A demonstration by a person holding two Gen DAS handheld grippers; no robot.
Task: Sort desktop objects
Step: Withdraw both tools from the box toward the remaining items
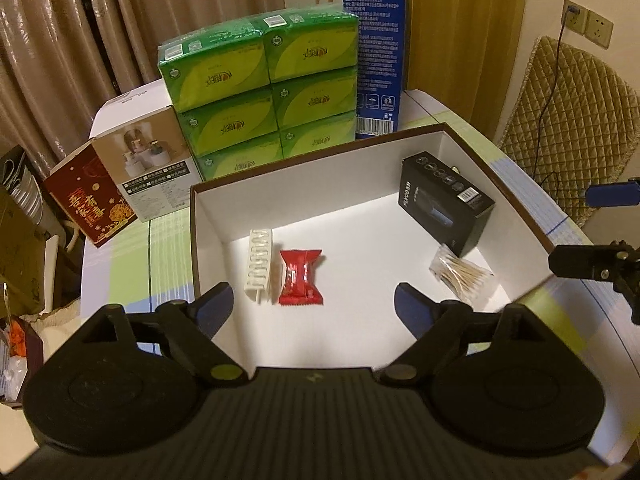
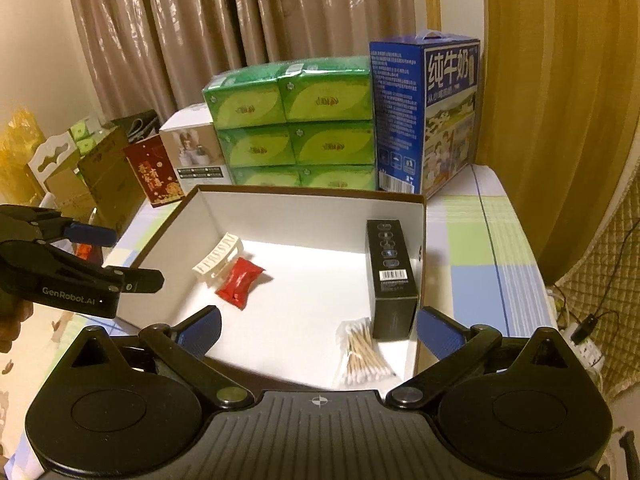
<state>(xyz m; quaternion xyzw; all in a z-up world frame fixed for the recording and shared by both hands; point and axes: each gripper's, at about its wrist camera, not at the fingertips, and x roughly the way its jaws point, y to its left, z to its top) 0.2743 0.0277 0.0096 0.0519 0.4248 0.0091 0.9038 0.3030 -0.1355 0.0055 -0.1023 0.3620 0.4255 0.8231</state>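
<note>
Four items I count in the white cardboard tray (image 1: 320, 192): ribbed white clip (image 1: 259, 265) and crinkled red sachet (image 1: 301, 277) left, matte black box (image 1: 445, 204) and bagged cotton swabs (image 1: 462, 273) right. My left gripper (image 1: 314, 306) and right gripper (image 2: 318, 334) hover near, jaws apart, empty.

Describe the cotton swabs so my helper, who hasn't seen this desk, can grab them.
Find the open white-lined box on the table. At its right side stands a black carton. The cotton swabs, touching its near end, are the only clear packet of pale sticks.
</note>
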